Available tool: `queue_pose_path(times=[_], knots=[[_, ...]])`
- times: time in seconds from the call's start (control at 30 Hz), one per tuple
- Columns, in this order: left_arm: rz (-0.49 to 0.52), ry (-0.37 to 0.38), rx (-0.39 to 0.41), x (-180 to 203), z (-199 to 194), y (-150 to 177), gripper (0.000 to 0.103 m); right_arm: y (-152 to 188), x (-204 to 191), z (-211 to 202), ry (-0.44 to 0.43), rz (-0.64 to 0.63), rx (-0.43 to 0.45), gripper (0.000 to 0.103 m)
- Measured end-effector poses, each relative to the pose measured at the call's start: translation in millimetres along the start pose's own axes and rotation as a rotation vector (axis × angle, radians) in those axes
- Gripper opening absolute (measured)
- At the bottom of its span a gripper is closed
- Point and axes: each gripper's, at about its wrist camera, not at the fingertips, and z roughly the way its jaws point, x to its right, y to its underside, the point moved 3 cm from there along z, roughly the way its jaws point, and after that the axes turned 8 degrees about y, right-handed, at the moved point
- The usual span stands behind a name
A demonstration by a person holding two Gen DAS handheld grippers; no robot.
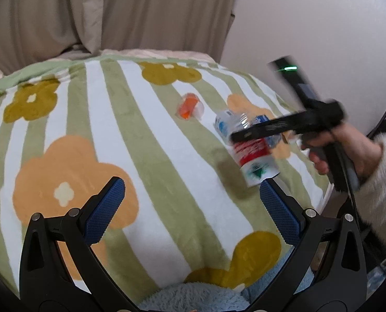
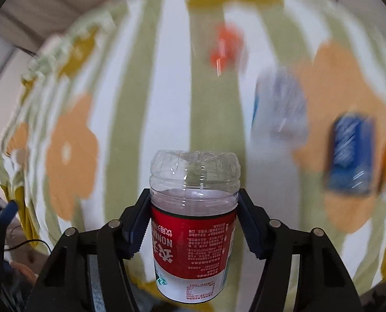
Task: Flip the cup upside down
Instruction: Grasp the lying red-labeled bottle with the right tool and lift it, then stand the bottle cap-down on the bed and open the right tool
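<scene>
Since the cup (image 2: 194,223) was thin, empty, slick plastic, held off the blanket (image 1: 151,156), your right gripper (image 2: 193,223) rightly clamped its stiffer labelled band mid-body, while your left gripper (image 1: 193,208) hung wide open, empty.

I see the blanket (image 1: 151,156) with green and white stripes and flowers in orange and dark yellow. The cup (image 2: 193,223) I hold is clear plastic with a red and white label (white letters, a small green mark). My gripper pads (image 1: 107,208) are blue with a fine grid. A small orange thing (image 1: 189,106) lies farther away.
</scene>
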Motion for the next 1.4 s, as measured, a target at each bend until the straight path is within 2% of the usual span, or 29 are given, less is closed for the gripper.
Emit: queue_pose_path(times=[0.07, 0.2, 0.3, 0.43, 0.83, 1.13, 1.17, 1.27, 1.3, 1.4], knots=[[-0.004, -0.002, 0.024, -1.2, -0.9, -4.4, 0.103, 14.8, -0.2, -32.2, 0.07, -0.043, 0.222, 0.059], [-0.014, -0.007, 0.045, -1.1, 0.9, -10.2, 0.103, 52.9, 12.9, -39.0, 0.05, 0.048, 0.463, 0.059], [-0.005, -0.023, 0.051, 3.4, 2.6, -12.3, 0.103, 80.3, 20.7, -14.5, 0.087, 0.109, 0.551, 0.059], [0.019, -0.038, 0.043, 11.9, 5.4, -12.1, 0.103, 97.0, 19.6, -1.6, 0.136, 0.1, 0.637, 0.059], [0.061, -0.037, 0.028, 34.6, 16.0, -9.3, 0.103, 141.1, 9.2, -14.0, 0.208, -0.026, 0.65, 0.059], [0.049, -0.043, 0.021, 37.7, 12.5, -8.1, 0.103, 144.2, 17.2, -17.0, 0.184, 0.034, 0.646, 0.061], [0.048, -0.046, 0.022, 37.2, 11.9, -8.2, 0.103, 143.8, 17.0, -17.2, 0.183, 0.038, 0.644, 0.065], [0.044, -0.047, 0.026, 36.9, 9.6, -9.4, 0.103, 144.7, 17.3, -18.5, 0.161, 0.059, 0.653, 0.094], [0.045, -0.047, 0.026, 37.5, 8.9, -9.5, 0.103, 145.6, 17.7, -20.5, 0.159, 0.068, 0.668, 0.099], [0.046, -0.049, 0.03, 39.1, 6.7, -9.1, 0.103, 146.3, 17.0, -23.6, 0.181, 0.068, 0.681, 0.103]])
